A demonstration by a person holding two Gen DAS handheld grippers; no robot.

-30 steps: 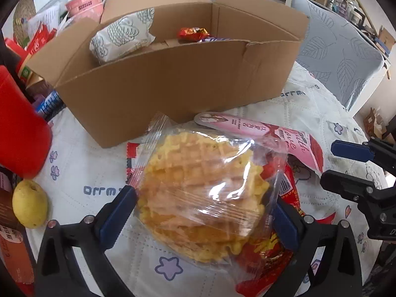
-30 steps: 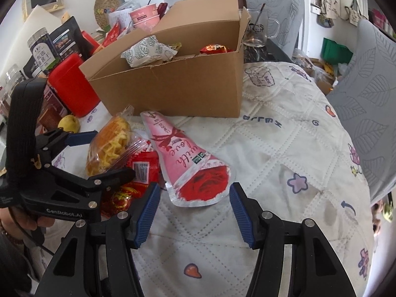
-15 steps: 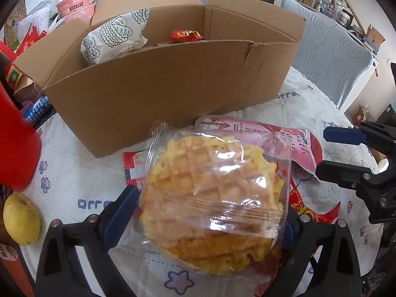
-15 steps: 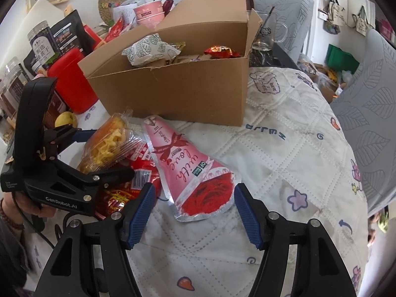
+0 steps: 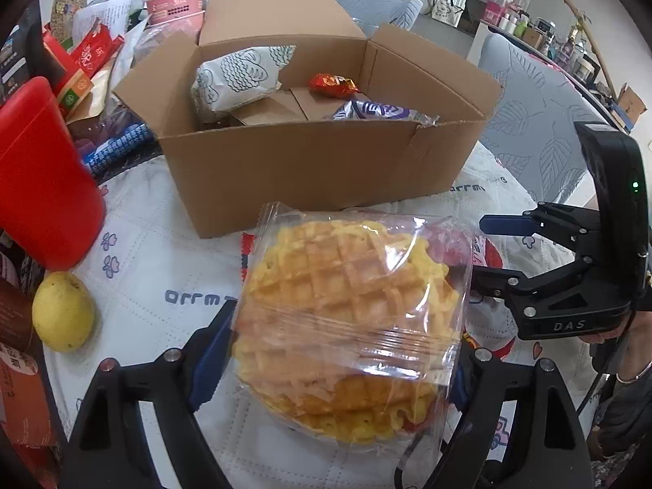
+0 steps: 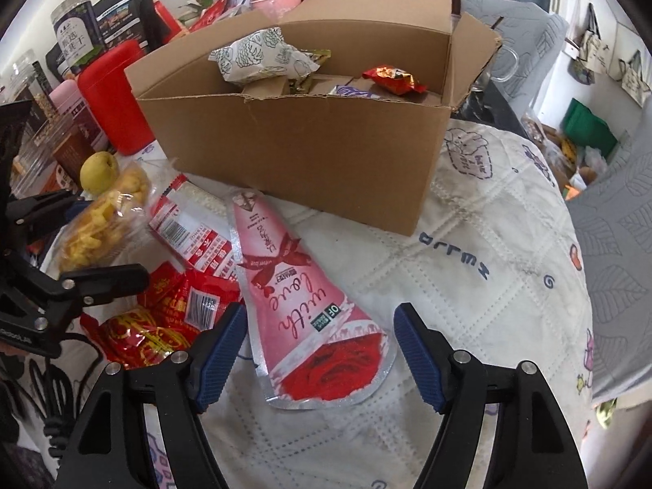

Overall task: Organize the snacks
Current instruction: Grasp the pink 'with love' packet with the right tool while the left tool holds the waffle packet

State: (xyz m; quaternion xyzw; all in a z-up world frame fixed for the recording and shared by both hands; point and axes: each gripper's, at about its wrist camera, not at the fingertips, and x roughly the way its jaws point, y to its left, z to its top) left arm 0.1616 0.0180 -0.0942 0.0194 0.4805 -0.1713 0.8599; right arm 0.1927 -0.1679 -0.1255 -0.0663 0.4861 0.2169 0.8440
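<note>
Left gripper [image 5: 334, 371] is clamped on the waffle pack [image 5: 350, 338], crinkly clear wrap over golden gridded rounds, lifted just in front of the cardboard box [image 5: 318, 171]. Right gripper [image 6: 318, 350] gapes wide, blue ribbed pads either side of the glossy pink cone-shaped pouch [image 6: 301, 297], lying flat on the quilted tablecloth [image 6: 489, 285]. Shiny red packets [image 6: 171, 313] beside it.
</note>
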